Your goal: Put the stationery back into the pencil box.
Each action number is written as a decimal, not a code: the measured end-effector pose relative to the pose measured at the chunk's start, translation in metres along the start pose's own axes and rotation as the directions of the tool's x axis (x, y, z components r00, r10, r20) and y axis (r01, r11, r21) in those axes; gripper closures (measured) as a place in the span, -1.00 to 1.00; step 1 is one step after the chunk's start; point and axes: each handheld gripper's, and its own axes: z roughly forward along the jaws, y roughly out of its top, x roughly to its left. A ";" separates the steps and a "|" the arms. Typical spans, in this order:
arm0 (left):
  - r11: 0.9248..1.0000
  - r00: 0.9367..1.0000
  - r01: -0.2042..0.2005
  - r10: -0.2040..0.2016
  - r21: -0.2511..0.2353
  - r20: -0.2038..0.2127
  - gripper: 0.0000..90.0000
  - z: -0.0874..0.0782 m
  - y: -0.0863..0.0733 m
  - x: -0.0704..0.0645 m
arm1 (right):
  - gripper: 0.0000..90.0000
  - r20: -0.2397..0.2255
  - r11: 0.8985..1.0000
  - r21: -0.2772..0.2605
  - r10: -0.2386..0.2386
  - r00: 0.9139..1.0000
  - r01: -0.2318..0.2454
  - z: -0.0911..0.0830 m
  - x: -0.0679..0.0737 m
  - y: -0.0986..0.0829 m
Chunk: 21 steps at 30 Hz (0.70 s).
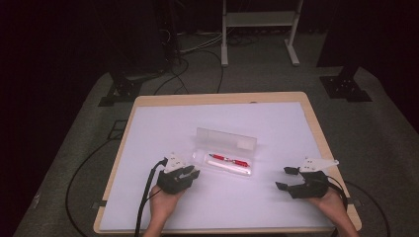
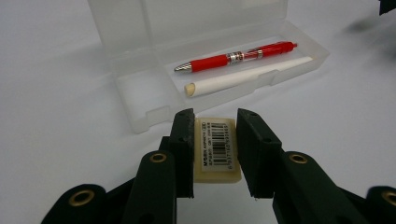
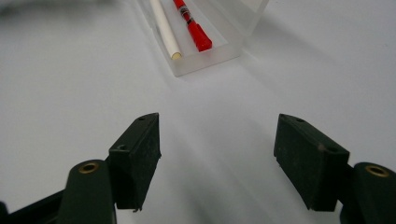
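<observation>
A clear plastic pencil case [image 1: 247, 143] lies open in the middle of the white mat, lid standing up at the back. Inside are a red pen [image 1: 228, 159] and a white stick [image 1: 231, 168]; the left gripper view shows the same red pen [image 2: 233, 57] and white stick [image 2: 247, 77]. My left gripper [image 1: 190, 174] sits just left of the case, shut on a cream eraser [image 2: 217, 149] with a barcode label, close to the case's front corner [image 2: 149, 116]. My right gripper [image 1: 285, 177] rests open right of the case with nothing between its jaws [image 3: 217, 128].
The white mat [image 1: 163, 128] covers most of a wooden table [image 1: 316, 123]. Cables trail from both grippers off the front edge. Beyond the table are dark stand bases [image 1: 118, 91] and a white frame [image 1: 259, 34] on the floor.
</observation>
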 end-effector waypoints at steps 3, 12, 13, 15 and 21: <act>1.000 1.000 -0.010 0.010 0.002 -0.004 0.52 0.002 0.002 -0.001 | -0.32 0.001 1.000 -0.002 0.001 1.000 -0.001 0.000 0.000 -0.001; 1.000 1.000 -0.011 0.011 -0.006 -0.010 0.52 0.003 0.009 0.002 | -0.32 -0.004 1.000 0.000 -0.004 1.000 0.004 0.002 -0.001 0.000; 1.000 1.000 -0.011 0.011 -0.005 -0.011 0.52 0.003 0.010 0.002 | -0.33 -0.005 1.000 0.002 -0.003 1.000 0.003 0.002 -0.001 0.000; 1.000 1.000 -0.012 0.012 -0.007 -0.015 0.52 0.002 0.011 0.004 | -0.33 -0.006 1.000 0.001 -0.005 1.000 0.005 0.002 -0.001 0.000; 1.000 1.000 -0.012 0.011 -0.017 -0.022 0.52 -0.001 0.017 0.008 | -0.33 -0.008 1.000 0.000 -0.003 1.000 0.003 0.002 -0.001 0.001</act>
